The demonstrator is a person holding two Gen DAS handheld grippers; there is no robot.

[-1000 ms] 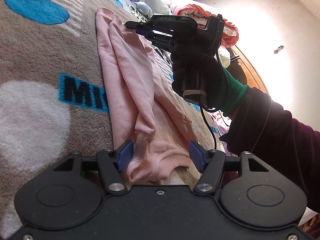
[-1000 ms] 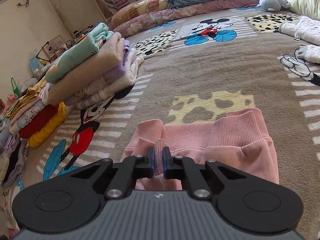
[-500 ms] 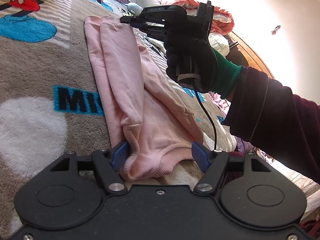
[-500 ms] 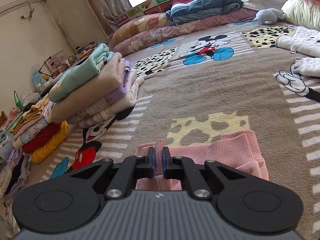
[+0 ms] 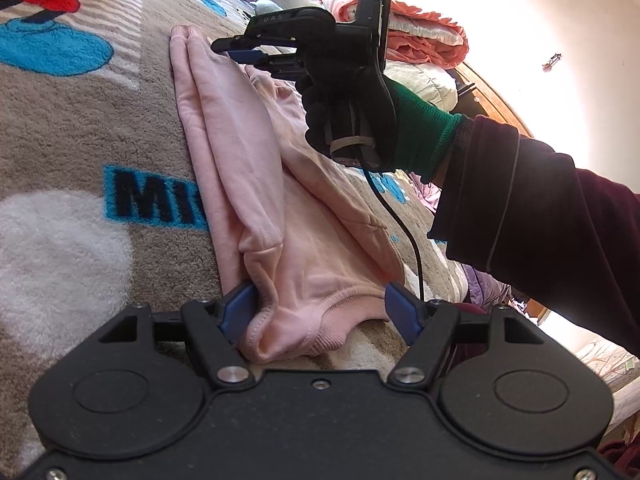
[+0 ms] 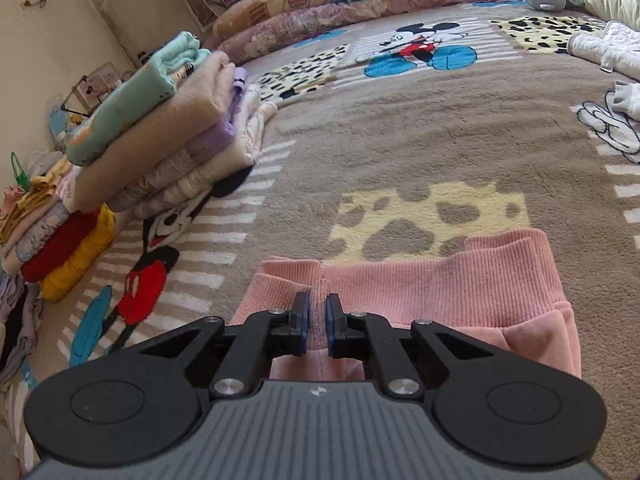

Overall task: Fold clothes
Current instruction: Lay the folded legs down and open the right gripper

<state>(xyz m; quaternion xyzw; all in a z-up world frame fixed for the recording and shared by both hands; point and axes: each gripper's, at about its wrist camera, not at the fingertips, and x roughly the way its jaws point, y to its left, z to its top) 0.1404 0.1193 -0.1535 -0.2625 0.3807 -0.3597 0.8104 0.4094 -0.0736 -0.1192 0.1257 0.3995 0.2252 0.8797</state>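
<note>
My left gripper fingers spread apart around the neckline of the pale pink cotton sweatshirt lying on the grey cartoon-print blanket; my right gripper fingers clamp its ribbed hem.

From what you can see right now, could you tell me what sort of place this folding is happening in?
Most likely a bedroom or a child's room at home: a plush cartoon-mouse blanket covers the surface, pillows and bedding line the far edge, and stacks of folded clothes sit beside the pink garment.
</note>
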